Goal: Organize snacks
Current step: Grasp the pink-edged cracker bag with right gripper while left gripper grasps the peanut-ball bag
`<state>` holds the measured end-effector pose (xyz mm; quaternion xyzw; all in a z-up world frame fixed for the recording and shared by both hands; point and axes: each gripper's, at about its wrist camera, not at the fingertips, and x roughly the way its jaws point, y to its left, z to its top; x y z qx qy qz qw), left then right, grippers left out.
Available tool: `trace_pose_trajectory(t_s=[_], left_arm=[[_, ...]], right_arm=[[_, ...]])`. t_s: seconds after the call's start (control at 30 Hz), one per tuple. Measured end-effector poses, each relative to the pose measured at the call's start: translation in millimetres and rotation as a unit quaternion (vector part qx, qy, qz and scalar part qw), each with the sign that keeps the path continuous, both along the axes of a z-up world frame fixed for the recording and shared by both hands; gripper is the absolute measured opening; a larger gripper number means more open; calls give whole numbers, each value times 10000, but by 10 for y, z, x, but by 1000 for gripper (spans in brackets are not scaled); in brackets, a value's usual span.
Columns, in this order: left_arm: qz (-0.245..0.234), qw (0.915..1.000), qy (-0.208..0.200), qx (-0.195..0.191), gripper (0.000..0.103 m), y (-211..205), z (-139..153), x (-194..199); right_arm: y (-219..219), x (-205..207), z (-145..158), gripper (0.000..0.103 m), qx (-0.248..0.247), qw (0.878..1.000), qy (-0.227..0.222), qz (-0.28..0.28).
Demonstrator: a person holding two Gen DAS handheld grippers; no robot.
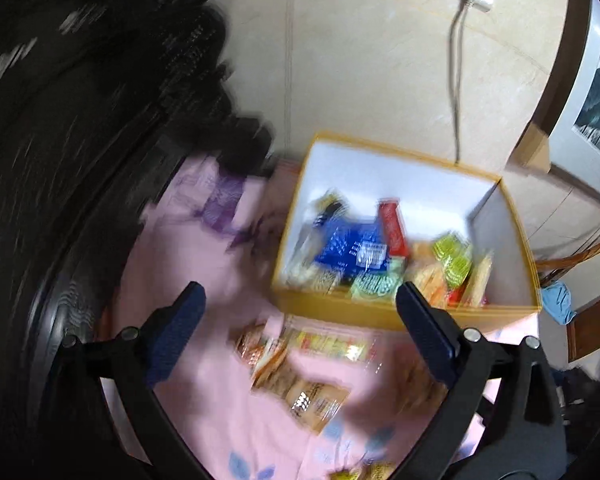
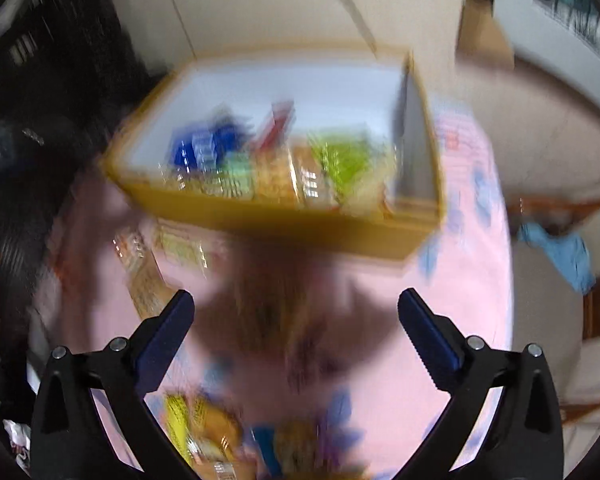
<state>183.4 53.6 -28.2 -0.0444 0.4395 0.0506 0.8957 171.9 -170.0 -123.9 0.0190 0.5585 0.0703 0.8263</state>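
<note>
The left gripper (image 1: 300,300) is seen with its jaws spread wide and nothing held between them; it is tilted down over a pink floral cloth (image 1: 204,280). Below and between its fingers a cluster of snack packets (image 1: 296,372) lies on the cloth, just in front of a yellow box (image 1: 340,312). The clearest of these, a tan packet, is laid with its long axis running diagonally from upper left to lower right in the left wrist view; the packets beside it are too blurred to be told apart.

The right gripper (image 2: 296,308) is likewise spread wide and empty, pointed steeply down at the cloth. A brownish smear lies between its fingers, too blurred to be identified. More packets (image 2: 204,424) are seen near the lower edge of that view.

The box stands beyond both grippers, its long side facing them, with white inner walls. Inside it, a blue packet (image 1: 348,248), a red packet (image 1: 392,228) standing on end, and green packets (image 1: 454,260) are crowded along the near wall.
</note>
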Motion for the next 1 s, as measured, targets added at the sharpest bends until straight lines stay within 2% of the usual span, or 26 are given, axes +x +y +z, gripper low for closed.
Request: trace_pose_trajectory(t_s=[0.07, 0.17, 0.27, 0.4, 0.5, 0.57, 0.67, 0.83, 0.87, 0.93, 1.0], left_arm=[[87, 9997, 238, -68, 98, 118, -181, -234], [90, 9984, 554, -11, 98, 260, -391, -537], [111, 9970, 755, 99, 98, 402, -522, -788], [226, 9958, 885, 13, 98, 527, -606, -971], [255, 9956, 898, -8, 98, 565, -649, -1025], [263, 9955, 907, -43, 98, 579, -680, -1025], [270, 9950, 945, -173, 98, 539, -758, -964], [411, 9923, 1043, -533, 98, 369, -956, -711], [502, 9914, 1063, -570, 98, 335, -994, -663], [754, 9881, 1144, -694, 98, 268, -1090, -542], [914, 9857, 1166, -800, 98, 226, -1147, -459]], right_arm=[[78, -67, -246, 102, -232, 9995, 130, -169], [185, -48, -340, 102, -207, 9995, -1, -234], [320, 62, -388, 102, -341, 9990, -188, -227], [446, 263, -637, 102, -789, 9963, -97, -333], [456, 285, -825, 102, -849, 9953, 100, -454], [369, 249, -863, 102, -508, 9964, 64, -671], [346, 209, -859, 102, -500, 9965, -130, -664], [349, 214, -843, 102, -521, 9969, -34, -593], [350, 197, -819, 98, -512, 9971, -145, -540], [396, 204, -718, 54, -506, 9976, -328, -328], [373, 196, -682, 49, -155, 9997, -63, -159]])
